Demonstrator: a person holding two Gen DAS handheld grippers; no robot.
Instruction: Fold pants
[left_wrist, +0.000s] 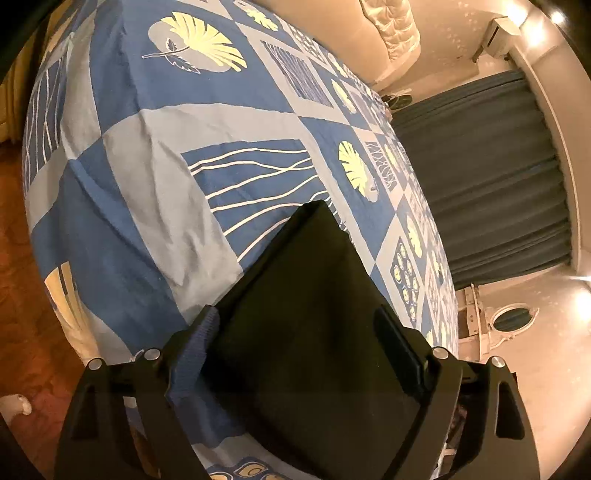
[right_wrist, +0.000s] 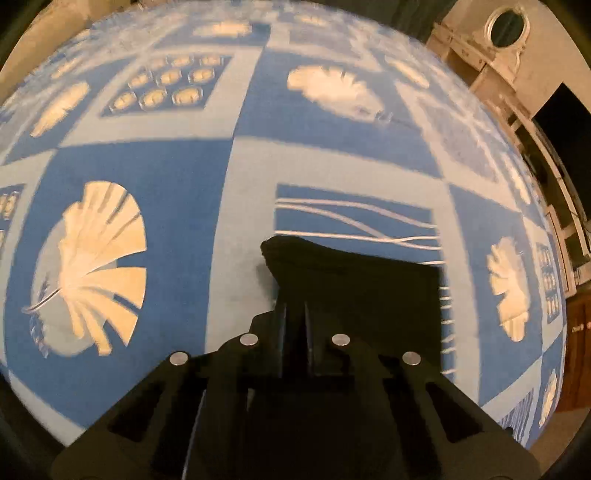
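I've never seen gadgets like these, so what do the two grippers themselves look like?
Both are matte black plastic with angular, cut-out arms and round silver pins at the joints. The left gripper has one finger wrapped in ribbed blue padding. The right gripper shows flat black fingers. No cables or sleeves visible.

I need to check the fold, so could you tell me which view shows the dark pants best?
The left wrist view: the folded pants lie sharp on the bedspread. The right wrist view is blurred; its tool hides part of them.
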